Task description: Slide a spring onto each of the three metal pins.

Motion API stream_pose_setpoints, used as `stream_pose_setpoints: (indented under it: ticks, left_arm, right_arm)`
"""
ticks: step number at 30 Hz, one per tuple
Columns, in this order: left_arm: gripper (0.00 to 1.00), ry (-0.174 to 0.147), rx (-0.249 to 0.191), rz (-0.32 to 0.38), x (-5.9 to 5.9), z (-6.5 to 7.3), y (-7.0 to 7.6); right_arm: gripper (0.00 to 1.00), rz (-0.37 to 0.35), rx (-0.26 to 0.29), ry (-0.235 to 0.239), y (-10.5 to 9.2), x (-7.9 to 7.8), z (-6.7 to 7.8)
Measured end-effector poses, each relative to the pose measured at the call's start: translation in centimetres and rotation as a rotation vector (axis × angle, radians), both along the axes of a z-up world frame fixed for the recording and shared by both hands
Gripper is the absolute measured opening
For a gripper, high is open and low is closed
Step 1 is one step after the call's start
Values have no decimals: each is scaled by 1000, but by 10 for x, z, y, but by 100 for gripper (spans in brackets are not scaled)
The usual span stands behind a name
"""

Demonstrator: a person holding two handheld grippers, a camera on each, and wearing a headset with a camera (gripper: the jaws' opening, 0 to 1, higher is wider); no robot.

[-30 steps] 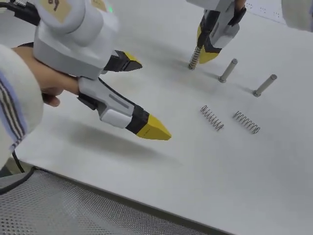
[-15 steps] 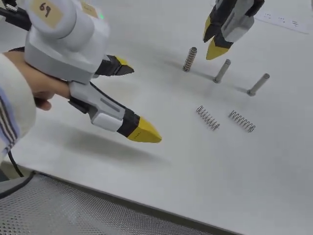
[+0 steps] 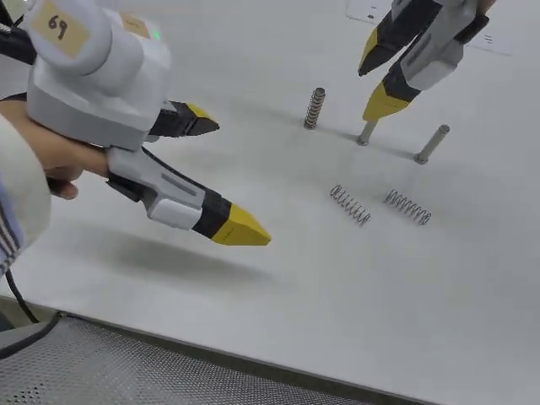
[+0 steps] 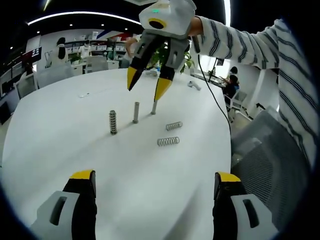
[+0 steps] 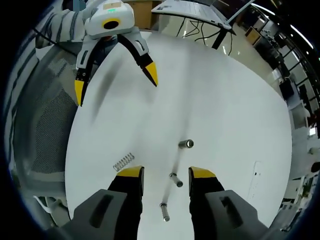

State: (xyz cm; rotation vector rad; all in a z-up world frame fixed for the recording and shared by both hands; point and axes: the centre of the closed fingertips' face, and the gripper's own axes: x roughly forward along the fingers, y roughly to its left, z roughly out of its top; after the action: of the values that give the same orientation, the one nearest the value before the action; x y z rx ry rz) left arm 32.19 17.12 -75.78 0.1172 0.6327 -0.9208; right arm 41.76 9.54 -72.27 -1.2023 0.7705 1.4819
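Spring (image 3: 315, 108) stands upright — middle pin (image 3: 365, 133) and end pin (image 3: 431, 144) bare

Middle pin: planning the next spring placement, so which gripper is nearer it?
Right. The right gripper hovers open just above the middle pin; the left gripper hangs open well away from it.

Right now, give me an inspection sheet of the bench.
Surface: white table, nothing spilled.
Job's things: fitted spring on the left pin; middle pin and right pin bare; left loose spring and right loose spring lying flat.
Clutter: paper sheet at the far edge.
Grippers: left gripper jaws open, empty; right gripper jaws open, empty, by the middle pin.
Cables: black cable near the right gripper.
Surroundings: mesh chair, open office beyond.
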Motion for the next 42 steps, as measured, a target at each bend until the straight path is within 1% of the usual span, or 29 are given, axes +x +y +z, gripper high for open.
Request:
stream_pose_setpoints:
  ticks: [2,6,10,12,13,15,16,18,20,22,23,24,25,26,27,28,30,33,37,38,40,42]
  left_arm:
    - [96,3,2,1,0,1,0]
    - [95,2,3,-3,-2,3,-2]
    - [95,2,8,-10,-4,5,-3]
    - [95,1,9,-13,-5,5,-3]
    - [95,0,9,-12,-5,5,-3]
    - [95,2,7,-10,-5,6,-4]
    - [95,2,7,-10,-6,6,-3]
    - [95,3,9,-10,-6,6,-3]
    - [95,4,10,-9,-7,6,-2]
    - [95,8,12,-8,-7,6,-1]
    - [95,8,14,-7,-7,5,-1]
    - [95,8,14,-7,-6,5,-1]
    - [94,9,14,-10,-6,6,-1]
    - [94,10,16,-13,-6,6,-2]
    - [94,8,18,-20,-6,7,-3]
    - [94,6,17,-22,-6,7,-3]
    - [94,8,14,-24,-6,8,-5]
    - [94,11,23,-32,-7,7,-5]
    - [93,16,29,-35,-8,6,-5]
    - [93,16,29,-36,-8,7,-5]
    - [94,7,34,-29,-6,7,-5]
    - [93,5,30,-29,-6,8,-5]
  right_arm:
    - [32,-11,14,3,-2,-5,3]
    - [33,-43,62,9,-5,-15,9]
    - [35,-86,112,11,-12,-22,14]
    - [35,-115,139,21,-17,-26,15]
    - [36,-139,162,32,-19,-29,15]
    - [38,-171,210,35,-22,-30,16]
    - [39,-198,233,45,-25,-33,16]
    - [40,-232,261,53,-31,-35,16]
    - [41,-264,294,55,-36,-37,16]
    - [42,-318,320,57,-46,-38,14]
    - [43,-326,326,53,-49,-38,12]
    - [45,-356,348,43,-54,-37,11]
    - [46,-369,362,43,-56,-38,11]
    - [46,-385,378,50,-58,-39,11]
    - [47,-421,405,63,-61,-42,11]
    - [47,-427,417,66,-64,-44,11]
    - [47,-444,450,47,-69,-45,11]
    - [49,-492,472,69,-79,-54,8]
    - [52,-536,497,69,-88,-61,5]
    - [53,-550,513,73,-90,-63,5]
    - [56,-571,535,75,-93,-66,3]
    - [59,-591,547,80,-96,-69,2]
